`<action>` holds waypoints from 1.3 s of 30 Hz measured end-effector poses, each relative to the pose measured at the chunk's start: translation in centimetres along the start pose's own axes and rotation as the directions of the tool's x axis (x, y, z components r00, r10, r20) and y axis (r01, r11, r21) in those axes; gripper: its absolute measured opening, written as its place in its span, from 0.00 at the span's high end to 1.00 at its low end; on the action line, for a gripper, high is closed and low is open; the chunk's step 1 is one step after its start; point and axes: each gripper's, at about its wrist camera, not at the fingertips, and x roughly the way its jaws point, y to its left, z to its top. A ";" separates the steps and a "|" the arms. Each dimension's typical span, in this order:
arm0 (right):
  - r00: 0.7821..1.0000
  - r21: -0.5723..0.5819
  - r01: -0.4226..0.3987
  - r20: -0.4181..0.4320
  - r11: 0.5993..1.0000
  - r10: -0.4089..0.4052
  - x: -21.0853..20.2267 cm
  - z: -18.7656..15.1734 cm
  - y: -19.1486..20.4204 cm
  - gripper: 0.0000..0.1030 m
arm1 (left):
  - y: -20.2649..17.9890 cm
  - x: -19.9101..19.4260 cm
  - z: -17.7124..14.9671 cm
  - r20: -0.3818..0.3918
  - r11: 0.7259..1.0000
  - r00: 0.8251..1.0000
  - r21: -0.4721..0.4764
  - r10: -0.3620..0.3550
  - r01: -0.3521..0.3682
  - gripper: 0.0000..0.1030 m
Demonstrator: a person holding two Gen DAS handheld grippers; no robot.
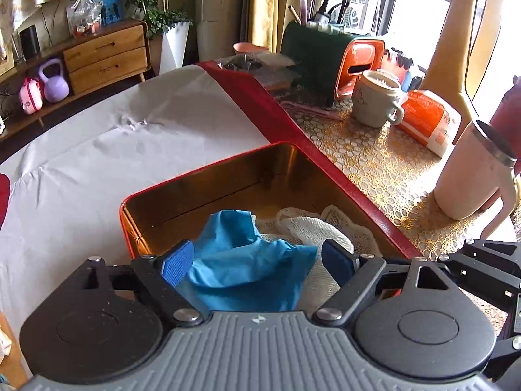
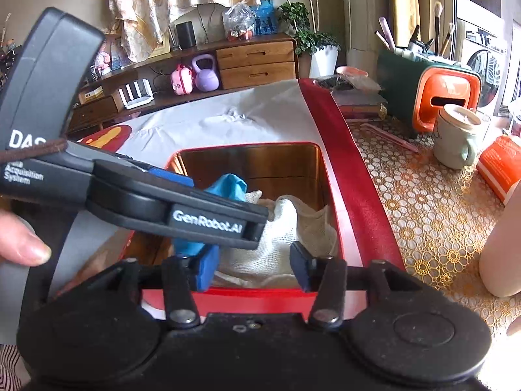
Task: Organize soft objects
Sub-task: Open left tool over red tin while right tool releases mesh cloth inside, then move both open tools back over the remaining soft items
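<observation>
Soft items observed inside red tin (image 1: 208,166).
Left claw (image 1: 257,262) and right claw (image 2: 252,268) were released above blue cloth (image 1: 247,260) and white mesh cloth (image 2: 276,244).

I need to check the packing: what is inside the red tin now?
The red tin holds a blue cloth and a white mesh cloth, side by side, touching. Some bare gold floor shows behind them. What lies under the cloths is covered.
</observation>
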 end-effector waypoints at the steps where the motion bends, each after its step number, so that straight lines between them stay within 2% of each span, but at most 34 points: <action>1: 1.000 -0.001 0.001 0.005 1.000 -0.001 -0.2 0.0 0.1 0.45 | 0.1 -0.5 0.0 0.008 1.000 1.000 -0.004 -0.003 0.003 0.16; 13: 0.998 -0.007 0.004 0.064 1.000 -0.003 -4.6 0.1 1.7 0.20 | 2.1 -7.2 -1.9 0.078 0.998 0.997 -0.060 -0.023 0.028 0.16; 24: 0.994 0.009 -0.007 0.111 1.000 0.006 -8.3 -0.6 4.1 0.13 | 4.3 -14.9 -5.5 0.164 0.996 0.986 -0.077 -0.024 0.037 0.16; 32: 0.990 -0.010 -0.051 0.135 0.999 0.052 -10.1 -1.5 7.0 0.07 | 6.3 -19.3 -9.2 0.186 0.993 0.983 -0.116 0.003 0.019 0.14; 34: 0.988 -0.015 -0.067 0.139 0.998 0.069 -10.4 -1.6 8.0 0.05 | 6.8 -20.3 -10.3 0.192 0.993 0.981 -0.119 0.017 0.006 0.13; 36: 0.986 -0.024 -0.087 0.143 0.996 0.090 -10.5 -1.7 8.9 0.03 | 7.5 -21.1 -11.2 0.195 0.992 0.980 -0.130 0.034 -0.009 0.04; 39: 0.982 -0.042 -0.115 0.143 0.992 0.120 -10.6 -2.0 10.3 0.01 | 8.8 -22.1 -12.4 0.194 0.988 0.980 -0.152 0.039 -0.009 0.03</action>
